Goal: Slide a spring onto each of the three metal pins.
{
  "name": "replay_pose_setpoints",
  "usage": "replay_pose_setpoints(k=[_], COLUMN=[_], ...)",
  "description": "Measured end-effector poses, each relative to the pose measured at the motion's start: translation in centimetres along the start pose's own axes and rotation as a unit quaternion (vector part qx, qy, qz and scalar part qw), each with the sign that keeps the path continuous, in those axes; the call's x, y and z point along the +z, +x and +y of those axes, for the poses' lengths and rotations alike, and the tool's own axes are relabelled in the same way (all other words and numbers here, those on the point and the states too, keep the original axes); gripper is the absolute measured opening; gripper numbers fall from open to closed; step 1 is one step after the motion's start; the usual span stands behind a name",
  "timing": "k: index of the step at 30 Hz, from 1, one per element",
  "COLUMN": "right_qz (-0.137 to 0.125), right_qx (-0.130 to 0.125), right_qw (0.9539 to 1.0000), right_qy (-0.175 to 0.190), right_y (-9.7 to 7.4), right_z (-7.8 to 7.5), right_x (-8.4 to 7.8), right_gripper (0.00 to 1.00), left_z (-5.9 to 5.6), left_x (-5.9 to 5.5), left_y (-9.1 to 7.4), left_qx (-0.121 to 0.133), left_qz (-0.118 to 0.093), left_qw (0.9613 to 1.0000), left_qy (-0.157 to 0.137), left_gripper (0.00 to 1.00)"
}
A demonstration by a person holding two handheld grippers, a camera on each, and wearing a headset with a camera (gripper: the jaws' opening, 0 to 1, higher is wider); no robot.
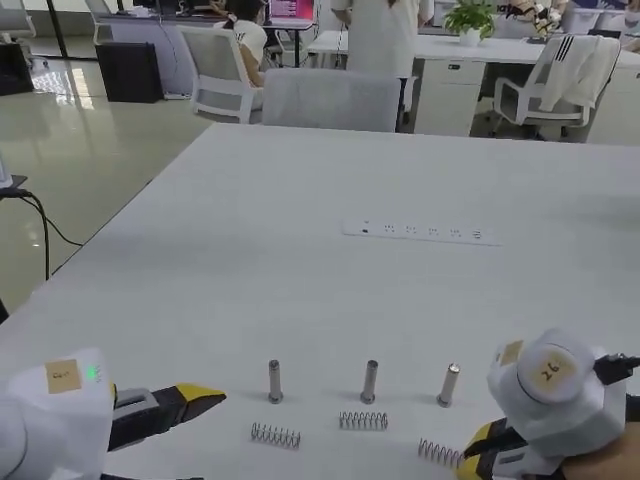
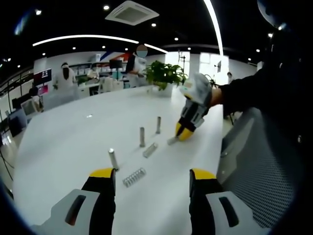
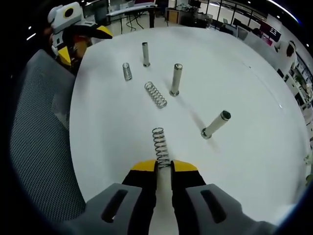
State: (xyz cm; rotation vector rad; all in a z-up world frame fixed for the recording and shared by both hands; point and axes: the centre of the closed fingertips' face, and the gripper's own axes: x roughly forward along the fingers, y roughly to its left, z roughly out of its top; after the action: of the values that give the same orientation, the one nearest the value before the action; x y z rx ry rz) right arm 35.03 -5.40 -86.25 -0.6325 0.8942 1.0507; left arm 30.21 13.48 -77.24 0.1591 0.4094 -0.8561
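Observation:
Three short metal pins stand in a row on the white table (image 1: 330, 290): left pin (image 1: 274, 381), middle pin (image 1: 369, 381), right pin (image 1: 448, 385). One spring lies in front of each: left spring (image 1: 275, 435), middle spring (image 1: 362, 421), right spring (image 1: 438, 452). My right gripper (image 1: 478, 452) is low on the table, its jaws shut on the near end of the right spring (image 3: 159, 144). My left gripper (image 2: 152, 176) hovers open at the left, just short of the left spring (image 2: 134, 177) and the left pin (image 2: 113, 159). All three pins are bare.
A white power strip (image 1: 420, 232) lies across the middle of the table. Office chairs (image 1: 330, 100), desks and people stand beyond the far edge. A grey mesh chair (image 3: 39, 147) sits close behind the near edge.

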Motion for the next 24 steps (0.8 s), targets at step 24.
replay_pose_setpoints(k=[24], right_qz=[0.009], right_qx=[0.022], right_qw=[0.9996], right_qy=[-0.018], right_y=[-1.9], right_z=[1.3], right_x=[2.0], right_gripper=[0.07], left_z=[-2.7], left_x=[1.2], left_y=[4.3], left_qx=[-0.118], left_qz=[0.047], left_qw=[0.9904], left_qy=[0.055], left_gripper=[0.49])
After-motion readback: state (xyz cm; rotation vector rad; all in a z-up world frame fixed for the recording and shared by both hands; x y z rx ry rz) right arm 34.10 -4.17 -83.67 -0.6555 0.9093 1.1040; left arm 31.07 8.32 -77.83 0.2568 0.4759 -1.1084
